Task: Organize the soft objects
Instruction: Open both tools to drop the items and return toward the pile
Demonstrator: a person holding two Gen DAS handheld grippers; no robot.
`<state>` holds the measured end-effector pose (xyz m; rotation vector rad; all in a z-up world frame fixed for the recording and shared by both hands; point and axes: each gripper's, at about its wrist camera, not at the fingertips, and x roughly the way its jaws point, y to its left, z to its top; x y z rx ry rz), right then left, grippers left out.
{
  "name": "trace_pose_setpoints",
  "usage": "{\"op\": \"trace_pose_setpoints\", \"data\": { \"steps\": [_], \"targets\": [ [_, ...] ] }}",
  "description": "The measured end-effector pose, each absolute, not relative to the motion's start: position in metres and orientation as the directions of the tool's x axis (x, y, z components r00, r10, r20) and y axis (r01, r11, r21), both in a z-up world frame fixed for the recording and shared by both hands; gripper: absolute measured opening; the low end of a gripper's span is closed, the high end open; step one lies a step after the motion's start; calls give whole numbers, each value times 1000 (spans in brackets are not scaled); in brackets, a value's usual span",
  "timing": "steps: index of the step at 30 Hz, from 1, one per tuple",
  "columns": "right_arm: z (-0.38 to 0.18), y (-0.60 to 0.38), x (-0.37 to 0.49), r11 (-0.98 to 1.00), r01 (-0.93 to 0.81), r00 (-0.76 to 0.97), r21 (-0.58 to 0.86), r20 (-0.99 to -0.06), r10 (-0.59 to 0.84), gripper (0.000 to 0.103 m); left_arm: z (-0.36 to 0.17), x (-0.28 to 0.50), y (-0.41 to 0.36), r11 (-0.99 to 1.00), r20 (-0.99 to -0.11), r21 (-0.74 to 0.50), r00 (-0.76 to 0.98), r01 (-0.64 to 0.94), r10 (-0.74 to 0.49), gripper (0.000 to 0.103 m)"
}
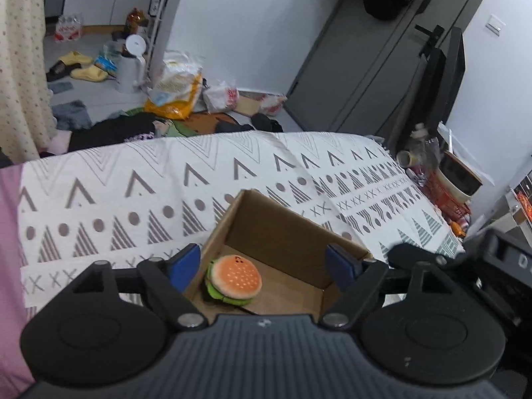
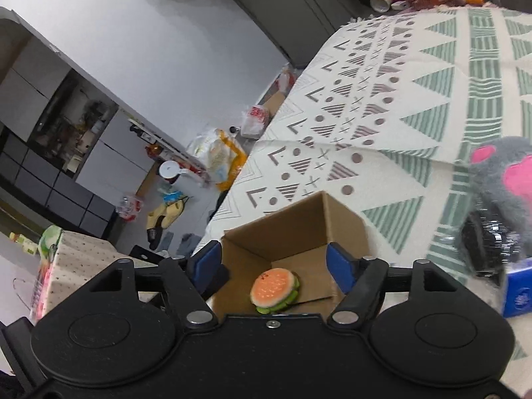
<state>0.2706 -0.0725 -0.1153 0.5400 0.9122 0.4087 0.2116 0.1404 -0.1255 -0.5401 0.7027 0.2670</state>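
Left wrist view: bed, box, burger inside it.
Both the left gripper and right gripper hang spread wide, empty, over the box; the burger lies on its floor below, between the jaws, untouched.

The left gripper is built of black linkage arms joined by silver pivot pins, two round black discs and a ribbed dark-grey centre plate stamped with a small pale emblem. Its fingers are faced with blue pads. The same black arms, discs, silver pins and blue-padded fingers are seen on the right gripper, whose plain black centre plate is fixed by one silver screw.
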Motion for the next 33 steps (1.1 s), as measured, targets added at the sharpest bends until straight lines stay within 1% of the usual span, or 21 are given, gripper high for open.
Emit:
{"op": "trace_pose_setpoints", "data": {
  "steps": [1, 3, 5, 10, 12, 15, 20, 21, 24, 25, 27, 33],
  "targets": [
    [-114, -75, 268, 797, -105, 555, 594, -630, 543, 72, -124, 210, 140, 831, -672, -380, 738, -406, 53, 82],
    [-109, -83, 262, 804, -100, 562, 586, -634, 531, 78, -123, 208, 137, 833, -673, -377, 738, -404, 53, 82],
    [-102, -94, 255, 821, -102, 572, 561, -642, 510, 82, -121, 207, 131, 842, -674, -363, 737, -398, 58, 83],
    [-87, -122, 242, 862, -109, 594, 495, -663, 455, 88, -113, 205, 109, 881, -663, -322, 747, -346, 51, 83],
    [-80, -138, 237, 874, -103, 611, 474, -663, 432, 95, -109, 202, 101, 894, -656, -309, 753, -325, 47, 83],
    [-75, -160, 231, 888, -88, 630, 452, -665, 401, 96, -104, 198, 89, 919, -649, -272, 759, -287, 44, 83],
    [-71, -192, 222, 901, -68, 633, 428, -680, 370, 96, -96, 192, 75, 934, -634, -253, 772, -254, 39, 83],
    [-70, -196, 220, 902, -66, 632, 426, -682, 368, 97, -94, 191, 72, 936, -630, -252, 776, -245, 33, 84],
    [-70, -210, 217, 902, -61, 624, 427, -690, 368, 98, -89, 187, 61, 947, -615, -234, 788, -220, 31, 91],
    [-71, -214, 214, 903, -60, 621, 425, -692, 367, 98, -87, 186, 57, 951, -609, -223, 792, -213, 35, 92],
    [-72, -223, 211, 904, -53, 618, 425, -697, 364, 102, -85, 184, 49, 959, -605, -202, 795, -200, 38, 92],
    [-87, -253, 201, 892, -23, 606, 452, -703, 372, 103, -88, 183, 23, 967, -619, -203, 785, -153, -6, 93]
  ]
}}
